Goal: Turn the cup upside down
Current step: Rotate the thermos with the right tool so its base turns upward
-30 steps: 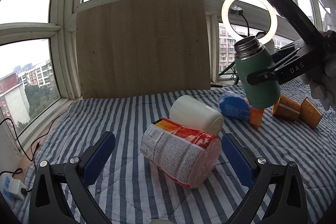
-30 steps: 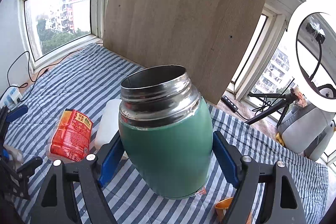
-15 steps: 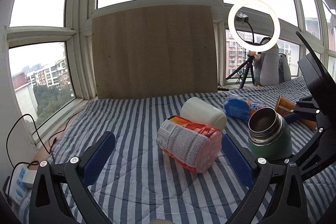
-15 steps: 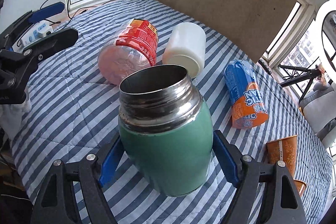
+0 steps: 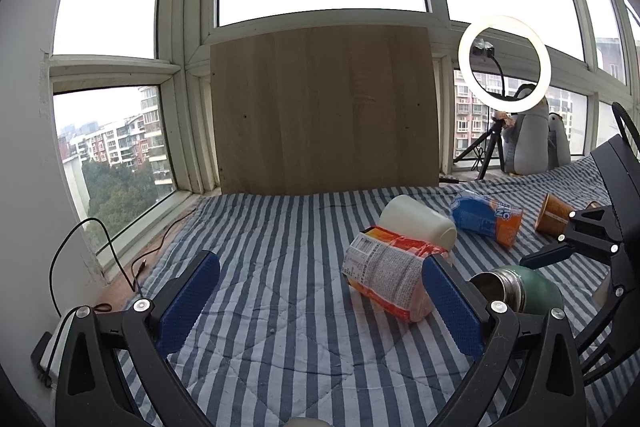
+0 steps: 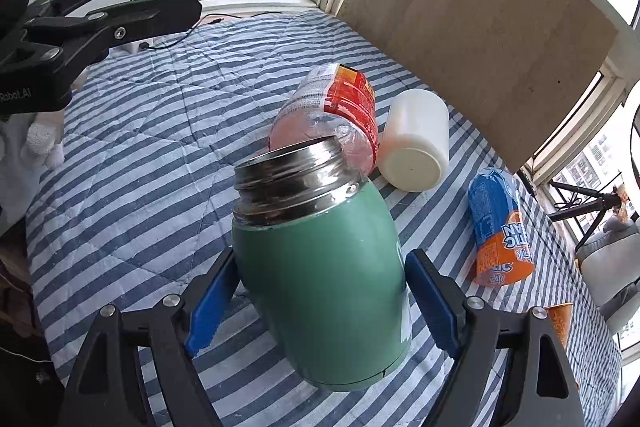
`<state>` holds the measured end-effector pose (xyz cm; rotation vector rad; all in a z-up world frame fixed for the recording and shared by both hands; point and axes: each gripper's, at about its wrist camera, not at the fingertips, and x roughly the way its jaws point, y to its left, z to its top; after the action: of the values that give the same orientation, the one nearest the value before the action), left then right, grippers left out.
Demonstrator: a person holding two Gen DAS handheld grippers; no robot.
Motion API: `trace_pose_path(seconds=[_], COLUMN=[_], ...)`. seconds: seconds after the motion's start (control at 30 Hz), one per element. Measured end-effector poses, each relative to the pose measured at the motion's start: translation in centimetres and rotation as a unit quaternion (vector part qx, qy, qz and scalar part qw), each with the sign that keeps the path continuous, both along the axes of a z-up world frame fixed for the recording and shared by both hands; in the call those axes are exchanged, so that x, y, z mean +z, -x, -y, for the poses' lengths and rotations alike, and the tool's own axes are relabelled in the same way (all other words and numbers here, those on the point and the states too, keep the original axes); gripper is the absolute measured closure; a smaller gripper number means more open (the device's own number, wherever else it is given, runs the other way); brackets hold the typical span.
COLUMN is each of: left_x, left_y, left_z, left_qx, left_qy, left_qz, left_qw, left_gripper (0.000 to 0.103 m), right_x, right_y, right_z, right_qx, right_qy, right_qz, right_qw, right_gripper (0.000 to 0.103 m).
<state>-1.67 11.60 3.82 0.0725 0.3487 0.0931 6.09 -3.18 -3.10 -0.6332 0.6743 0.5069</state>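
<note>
A: Right wrist view first: we have the green cup [image 6: 324,279] clamped by its belly in the right gripper [image 6: 320,295], blue pads pressing either flank, steel mouth tilted up and away over the striped quilt [image 6: 160,131].

B: And the left gripper [image 5: 320,303]? We see it spread wide, nothing between its pads, hovering above the quilt just beside the orange-labelled bottle [image 5: 388,279].

A: Handling, then. We judge that steel-walled cup stiff and fairly weighty, so it won't crush, but the painted skin looks slick.

B: Agreed; we'd hold at the widest part, as now, not the threaded neck [image 6: 292,183]. Rolling it over, we reckon it could slip in the pads.

A: The white tumbler [image 6: 416,143] lies near, so we'd mind the landing spot.
</note>
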Motion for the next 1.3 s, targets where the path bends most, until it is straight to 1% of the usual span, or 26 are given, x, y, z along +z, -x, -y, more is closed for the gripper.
trace_pose_path(seconds=[0.07, 0.1, 0.17, 0.2, 0.33, 0.4, 0.43, 0.5, 0.6, 0.63, 0.7, 0.73, 0.8, 0.87, 0.93, 1.03, 1.07, 1.13, 1.2, 1.27, 1.3], left_x=[0.4, 0.7, 1.2, 1.5, 2.4, 2.5, 2.4, 2.1, 1.4, 1.0, 0.6, 0.3, -0.1, -0.5, -0.9, -1.5, -1.6, -1.8, -2.0, -2.4, -2.5], left_y=[0.3, 0.4, 0.8, 1.0, 1.3, 1.0, 0.9, 0.3, -0.9, -1.2, -1.9, -2.2, -2.8, -3.4, -3.9, -5.2, -5.7, -6.3, -6.7, -6.8, -6.8], left_z=[-0.3, -0.4, -0.7, -0.7, -0.4, 0.2, 0.5, 1.2, 2.7, 3.3, 4.4, 5.1, 6.2, 7.4, 8.5, 10.0, 10.4, 11.1, 11.9, 12.7, 13.0], left_qx=[0.003, 0.003, 0.003, -0.001, -0.04, -0.066, -0.08, -0.109, -0.164, -0.185, -0.226, -0.242, -0.259, -0.286, -0.299, -0.319, -0.322, -0.334, -0.351, -0.36, -0.368], left_qy=[-0.002, -0.004, -0.012, -0.018, -0.05, -0.062, -0.067, -0.078, -0.091, -0.095, -0.108, -0.116, -0.127, -0.133, -0.148, -0.169, -0.173, -0.175, -0.185, -0.207, -0.215], left_qz=[0.001, 0.002, 0.004, 0.004, -0.006, -0.017, -0.023, -0.043, -0.079, -0.092, -0.122, -0.134, -0.152, -0.179, -0.192, -0.214, -0.223, -0.238, -0.25, -0.257, -0.263], left_qw=[1.0, 1.0, 0.9999, 0.9998, 0.9979, 0.9957, 0.9943, 0.99, 0.9791, 0.9737, 0.9603, 0.954, 0.9454, 0.9319, 0.923, 0.9077, 0.9037, 0.895, 0.8833, 0.8726, 0.8655], left_gripper=[0.0, 0.001, 0.001, 0.0, 0.0, 0.001, 0.001, 0.001, 0.001, 0.001, 0.0, 0.0, 0.001, 0.0, 0.001, 0.0, 0.0, 0.001, 0.001, 0.001, 0.001], right_x=[0.3, 0.6, 1.1, 1.5, 2.9, 3.0, 2.9, 2.2, 0.7, 0.1, -1.1, -1.6, -2.2, -2.6, -2.9, -4.4, -5.1, -6.2, -6.9, -7.4, -7.5], right_y=[0.7, 1.1, 1.7, 1.9, 2.6, 2.8, 3.0, 3.7, 4.8, 5.2, 6.0, 6.4, 7.0, 7.5, 7.5, 6.8, 6.6, 6.3, 6.0, 6.1, 6.1], right_z=[-0.7, -1.2, -1.7, -1.7, 0.5, 2.3, 3.4, 5.7, 8.5, 9.3, 10.4, 10.8, 11.4, 12.1, 12.3, 12.4, 12.5, 12.4, 12.3, 12.2, 12.3], right_qx=[0.02, 0.027, 0.031, 0.032, 0.0, -0.04, -0.056, -0.087, -0.144, -0.16, -0.189, -0.2, -0.223, -0.238, -0.25, -0.259, -0.263, -0.269, -0.266, -0.263, -0.269], right_qy=[-0.005, -0.005, -0.004, -0.016, -0.098, -0.141, -0.167, -0.229, -0.297, -0.319, -0.358, -0.376, -0.412, -0.447, -0.471, -0.51, -0.524, -0.55, -0.572, -0.598, -0.607], right_qz=[0.007, 0.018, 0.039, 0.041, 0.031, 0.033, 0.026, 0.0, -0.017, -0.023, -0.041, -0.048, -0.058, -0.068, -0.08, -0.135, -0.154, -0.178, -0.19, -0.194, -0.193], right_qw=[1.0, 0.999, 0.999, 0.999, 0.995, 0.989, 0.984, 0.969, 0.944, 0.934, 0.914, 0.903, 0.882, 0.86, 0.842, 0.809, 0.795, 0.77, 0.752, 0.732, 0.723], right_gripper=[0.021, 0.021, 0.021, 0.021, 0.021, 0.021, 0.021, 0.021, 0.021, 0.021, 0.021, 0.021, 0.021, 0.021, 0.021, 0.021, 0.021, 0.025, 0.027, 0.027, 0.027])
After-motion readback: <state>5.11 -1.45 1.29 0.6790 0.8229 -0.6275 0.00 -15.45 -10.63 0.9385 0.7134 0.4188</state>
